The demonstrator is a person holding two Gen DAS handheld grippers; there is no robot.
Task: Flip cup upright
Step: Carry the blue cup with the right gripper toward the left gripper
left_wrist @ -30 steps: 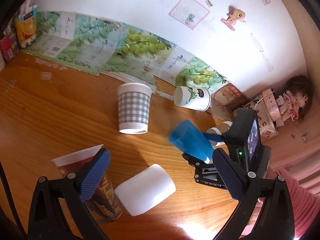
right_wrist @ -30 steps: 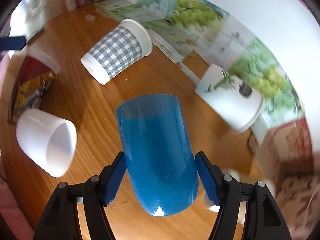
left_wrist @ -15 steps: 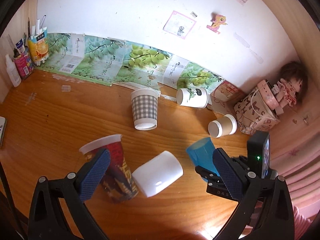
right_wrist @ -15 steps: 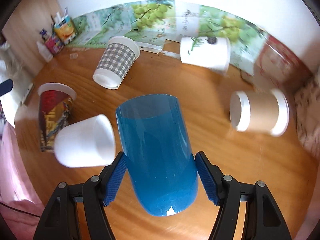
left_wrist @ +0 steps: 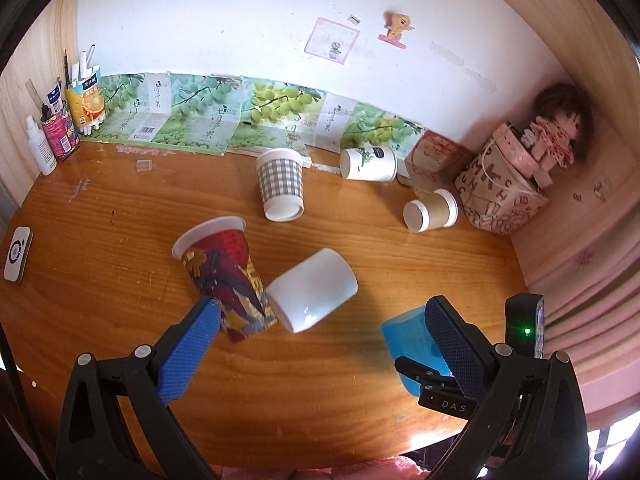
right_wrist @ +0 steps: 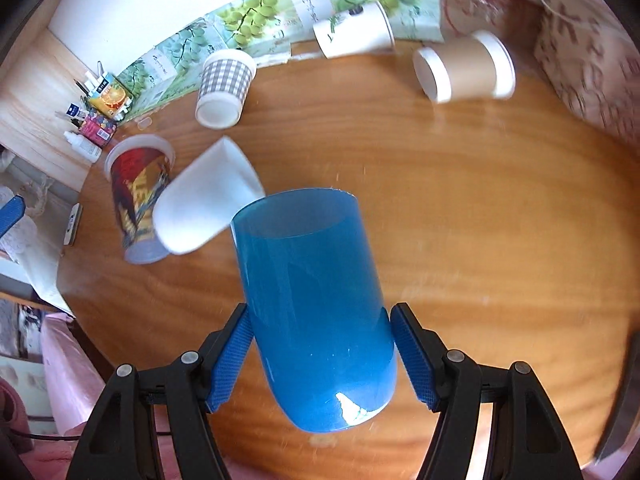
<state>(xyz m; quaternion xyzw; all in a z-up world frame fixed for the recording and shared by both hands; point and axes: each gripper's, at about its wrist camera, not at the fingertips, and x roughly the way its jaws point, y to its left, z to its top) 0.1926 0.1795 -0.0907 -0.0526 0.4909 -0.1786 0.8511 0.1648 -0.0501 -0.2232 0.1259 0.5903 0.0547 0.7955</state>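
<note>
My right gripper is shut on a blue plastic cup, its open mouth pointing away from me, held above the wooden table. The blue cup also shows in the left wrist view, low at the right, partly behind my left gripper's right finger. My left gripper is open and empty above the table's near edge. A white cup lies on its side just ahead of it, touching a red patterned cup that also lies tipped.
A grey checked cup stands upside down near the back. A white cup with a plant print and a brown cup lie on their sides. A patterned box with a doll fills the back right corner. Bottles stand back left.
My left gripper has pulled back and up, so more of the table shows. My right gripper has carried the blue cup toward the near right and turned it; the grip is unchanged.
</note>
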